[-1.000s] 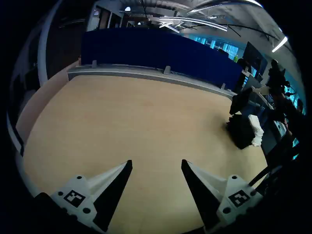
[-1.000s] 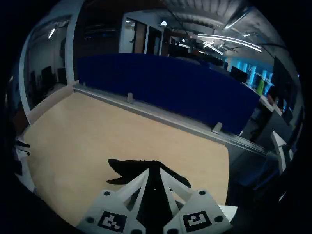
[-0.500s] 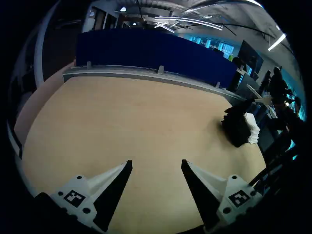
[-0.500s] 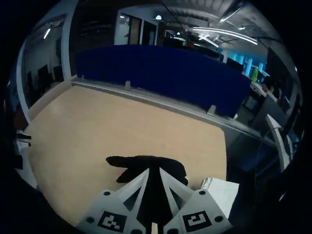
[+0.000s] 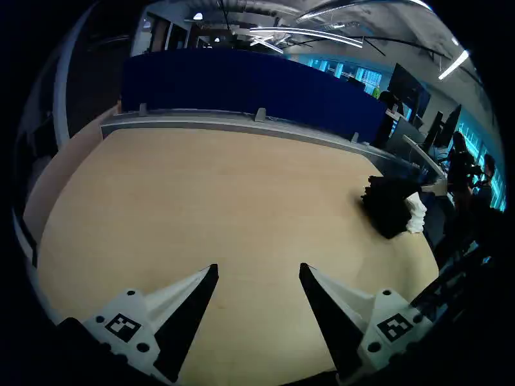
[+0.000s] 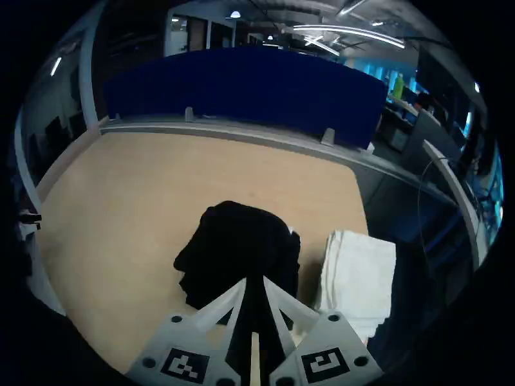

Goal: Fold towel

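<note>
We see the left tongs [image 5: 257,270] spread wide, holding nothing, above the wooden desk [image 5: 193,193]. The right tongs [image 6: 254,282] are pinched together on the near edge of the black towel [image 6: 235,248]. It lies bunched near the desk's right end, just beside a stack of folded white towels [image 6: 357,276]. A blue partition [image 6: 238,83] lines the far edge.

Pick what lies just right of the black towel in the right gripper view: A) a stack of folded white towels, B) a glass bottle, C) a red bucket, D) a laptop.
A: a stack of folded white towels lies close beside the black towel, on its right.
</note>
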Demonstrator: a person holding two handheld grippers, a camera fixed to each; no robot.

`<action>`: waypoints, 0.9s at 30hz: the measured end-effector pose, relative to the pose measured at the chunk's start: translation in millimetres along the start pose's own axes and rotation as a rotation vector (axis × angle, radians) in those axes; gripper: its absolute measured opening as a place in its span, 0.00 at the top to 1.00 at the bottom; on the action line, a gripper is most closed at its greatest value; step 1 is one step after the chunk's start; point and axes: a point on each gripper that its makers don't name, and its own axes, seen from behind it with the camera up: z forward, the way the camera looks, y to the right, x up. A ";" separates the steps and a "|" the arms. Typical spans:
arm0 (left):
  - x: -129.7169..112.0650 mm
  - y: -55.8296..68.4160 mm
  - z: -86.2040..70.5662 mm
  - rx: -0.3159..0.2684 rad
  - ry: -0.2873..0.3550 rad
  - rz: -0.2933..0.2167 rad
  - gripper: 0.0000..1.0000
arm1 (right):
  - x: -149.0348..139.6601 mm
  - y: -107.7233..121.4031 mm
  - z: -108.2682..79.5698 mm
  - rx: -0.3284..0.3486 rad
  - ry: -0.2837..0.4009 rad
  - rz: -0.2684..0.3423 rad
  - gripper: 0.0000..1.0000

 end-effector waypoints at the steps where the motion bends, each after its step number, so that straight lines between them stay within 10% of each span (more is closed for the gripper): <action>1: 0.2 1.1 -0.3 -0.002 0.000 0.002 0.06 | -4.7 2.9 0.3 -0.008 -0.005 0.010 0.97; 17: -1.2 4.8 0.5 0.002 -0.008 0.019 0.06 | -92.4 9.8 33.2 -0.058 -0.156 0.116 0.97; 27: -1.4 3.6 3.1 0.008 -0.016 0.032 0.06 | -99.9 14.4 46.1 -0.095 -0.125 0.200 0.97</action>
